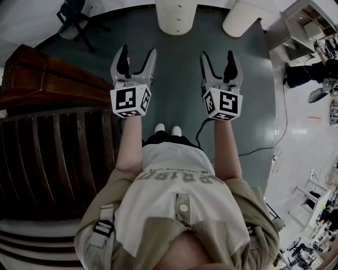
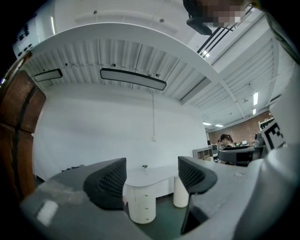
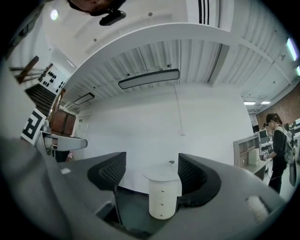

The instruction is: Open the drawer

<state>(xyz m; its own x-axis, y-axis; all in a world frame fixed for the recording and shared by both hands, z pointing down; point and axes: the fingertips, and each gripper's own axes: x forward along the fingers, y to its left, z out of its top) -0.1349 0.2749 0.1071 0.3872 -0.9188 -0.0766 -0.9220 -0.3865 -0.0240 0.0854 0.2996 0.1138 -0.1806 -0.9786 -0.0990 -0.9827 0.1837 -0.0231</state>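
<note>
You hold left gripper (image 1: 138,50) and right gripper (image 1: 217,54) wide and empty, aimed at the drawer pedestal (image 1: 176,16) top centre, likely lining up your reach.

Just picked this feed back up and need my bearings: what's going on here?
A person stands holding the left gripper and the right gripper out in front, both with jaws open and nothing between them. Some way ahead stands a white drawer pedestal with three knobs. Its drawers look closed, and neither gripper touches it yet.
</note>
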